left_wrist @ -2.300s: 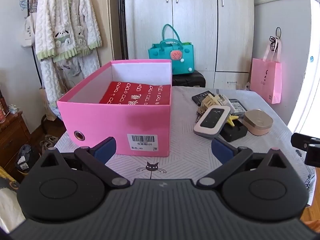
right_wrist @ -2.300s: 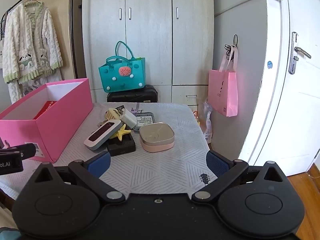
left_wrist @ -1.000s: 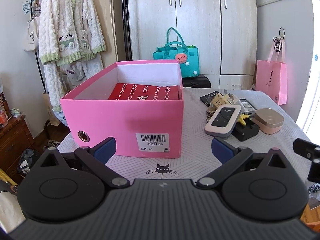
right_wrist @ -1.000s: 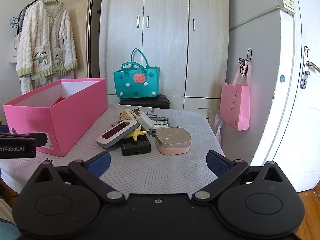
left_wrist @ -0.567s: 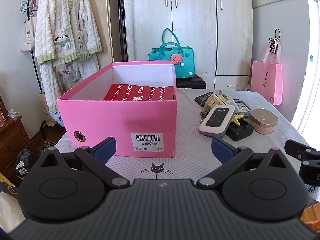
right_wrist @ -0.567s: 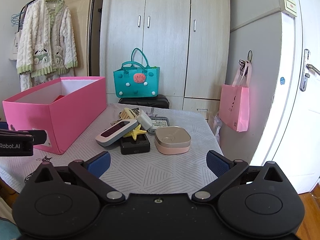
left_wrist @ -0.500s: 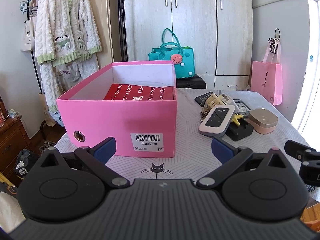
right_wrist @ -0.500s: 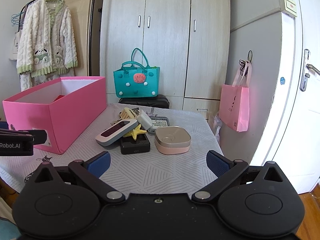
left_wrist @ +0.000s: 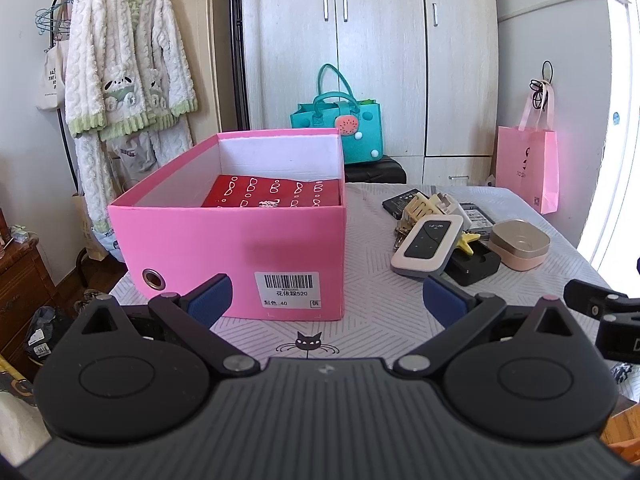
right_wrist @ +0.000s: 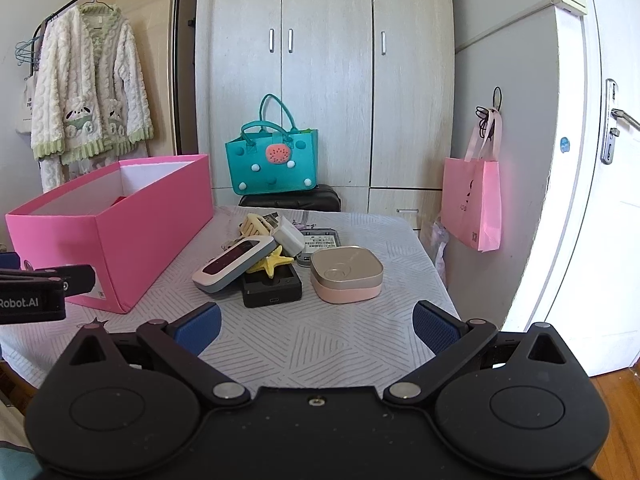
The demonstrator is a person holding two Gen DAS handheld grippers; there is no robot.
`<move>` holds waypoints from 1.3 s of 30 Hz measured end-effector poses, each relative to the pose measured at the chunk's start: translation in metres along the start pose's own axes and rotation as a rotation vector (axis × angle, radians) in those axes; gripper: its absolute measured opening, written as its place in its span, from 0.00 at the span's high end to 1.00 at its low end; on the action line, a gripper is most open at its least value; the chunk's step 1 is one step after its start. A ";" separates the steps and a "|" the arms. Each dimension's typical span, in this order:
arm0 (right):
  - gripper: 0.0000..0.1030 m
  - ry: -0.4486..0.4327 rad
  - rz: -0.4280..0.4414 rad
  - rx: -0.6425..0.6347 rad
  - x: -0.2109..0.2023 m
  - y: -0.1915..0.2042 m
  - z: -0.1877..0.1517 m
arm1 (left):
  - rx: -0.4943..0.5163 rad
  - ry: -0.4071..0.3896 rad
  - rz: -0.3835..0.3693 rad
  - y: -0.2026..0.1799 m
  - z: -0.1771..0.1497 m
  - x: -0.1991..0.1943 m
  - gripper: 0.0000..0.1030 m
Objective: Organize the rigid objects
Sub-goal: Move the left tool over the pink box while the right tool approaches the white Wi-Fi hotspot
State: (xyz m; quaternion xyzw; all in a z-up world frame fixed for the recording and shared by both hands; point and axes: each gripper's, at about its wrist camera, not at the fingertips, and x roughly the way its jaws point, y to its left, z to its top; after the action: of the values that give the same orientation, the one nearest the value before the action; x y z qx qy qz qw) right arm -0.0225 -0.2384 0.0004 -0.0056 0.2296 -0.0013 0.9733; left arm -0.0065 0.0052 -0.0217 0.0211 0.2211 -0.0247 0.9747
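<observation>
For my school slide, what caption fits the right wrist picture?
Open right tongs face a pile of small gadgets beside a pink box.

One open pink cardboard box [left_wrist: 240, 240] is seen on the patterned tablecloth, with one red patterned packet [left_wrist: 276, 194] counted inside. Beside it, one white-and-grey pocket device [right_wrist: 234, 264], one yellow plastic starfish [right_wrist: 274, 262], one black charger cradle [right_wrist: 272, 290], one pink-and-gold square tin [right_wrist: 346, 274], one cream hair claw [right_wrist: 252, 224] and one white plug adapter [right_wrist: 288, 238] are counted.
</observation>
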 end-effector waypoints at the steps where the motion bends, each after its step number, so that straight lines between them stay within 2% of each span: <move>1: 0.00 -0.002 0.001 0.003 0.000 0.000 0.000 | 0.000 -0.001 0.002 0.000 0.000 0.000 0.00; 6: 0.00 0.003 0.052 0.054 0.003 -0.007 -0.002 | -0.004 0.000 0.000 -0.001 0.000 0.001 0.00; 11: 0.00 -0.053 0.113 0.097 0.005 -0.013 -0.006 | -0.007 -0.003 -0.006 0.000 0.000 0.002 0.00; 14: 0.00 -0.069 0.148 0.117 0.010 -0.017 -0.005 | -0.016 -0.036 -0.036 0.003 -0.002 0.000 0.00; 17: 0.00 -0.071 0.172 0.114 0.015 -0.021 0.001 | -0.030 -0.026 -0.076 0.010 0.003 0.001 0.00; 23: 0.00 -0.024 0.292 0.117 0.031 -0.026 0.015 | 0.025 -0.037 -0.061 0.023 0.024 0.003 0.00; 27: 0.01 -0.004 0.324 0.065 0.045 -0.014 0.019 | 0.040 -0.017 -0.071 0.043 0.044 0.011 0.00; 31: 0.06 0.055 0.376 0.054 0.067 -0.002 0.021 | 0.051 0.008 -0.050 0.065 0.065 0.022 0.03; 34: 0.12 0.091 0.395 0.050 0.085 0.008 0.024 | 0.127 0.042 -0.051 0.074 0.078 0.032 0.04; 36: 0.15 0.109 0.417 0.039 0.096 0.015 0.026 | 0.156 0.058 -0.047 0.081 0.088 0.038 0.09; 39: 0.22 0.132 0.409 0.012 0.114 0.026 0.030 | 0.166 0.070 -0.033 0.097 0.105 0.048 0.10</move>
State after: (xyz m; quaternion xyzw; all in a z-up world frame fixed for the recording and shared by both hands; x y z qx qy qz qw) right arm 0.0930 -0.2122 -0.0237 0.0471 0.2893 0.1947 0.9360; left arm 0.0878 0.0949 0.0551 0.0991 0.2528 -0.0585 0.9606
